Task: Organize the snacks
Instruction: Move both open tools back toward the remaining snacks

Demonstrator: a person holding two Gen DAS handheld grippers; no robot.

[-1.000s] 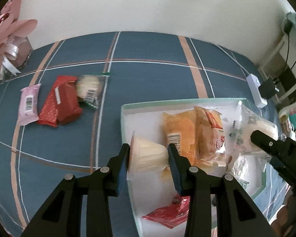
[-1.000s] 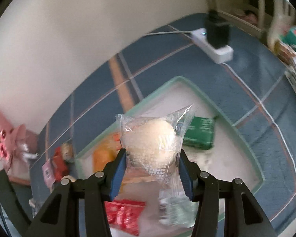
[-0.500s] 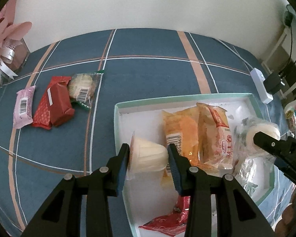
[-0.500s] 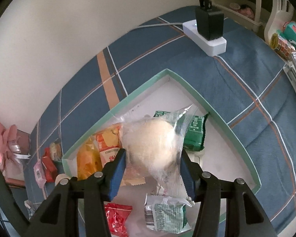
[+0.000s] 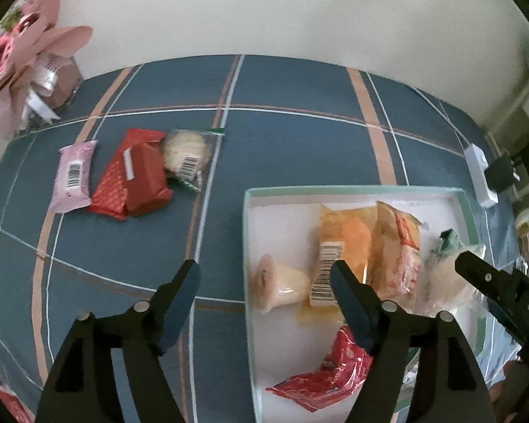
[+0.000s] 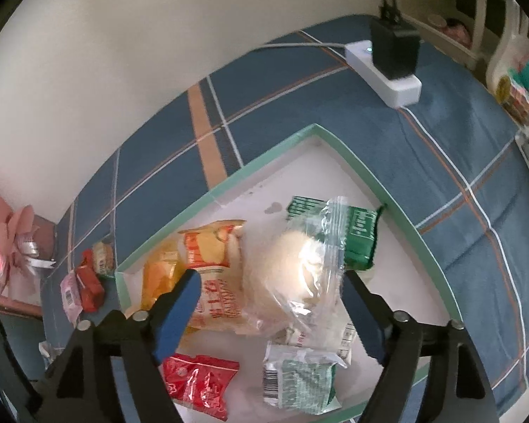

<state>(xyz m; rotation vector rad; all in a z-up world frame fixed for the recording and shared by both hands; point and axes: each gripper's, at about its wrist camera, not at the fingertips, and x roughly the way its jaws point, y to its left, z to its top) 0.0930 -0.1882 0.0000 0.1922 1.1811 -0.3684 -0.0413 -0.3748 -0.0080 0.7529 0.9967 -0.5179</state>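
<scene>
A pale jelly cup (image 5: 282, 287) lies on its side in the green-rimmed tray (image 5: 352, 189). The left gripper (image 5: 264, 283) has just opened, holding nothing. The right gripper (image 6: 269, 292), also just opened, has dropped a clear-wrapped bun (image 6: 299, 264). Lift both straight up to avoid snagging wrappers.

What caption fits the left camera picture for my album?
Open left gripper above a jelly cup lying in the snack tray.

Blue plaid bed (image 5: 292, 148): mint-rimmed tray (image 5: 352, 189), three loose snack packs (image 5: 134, 176), power strip (image 6: 384, 70).
</scene>
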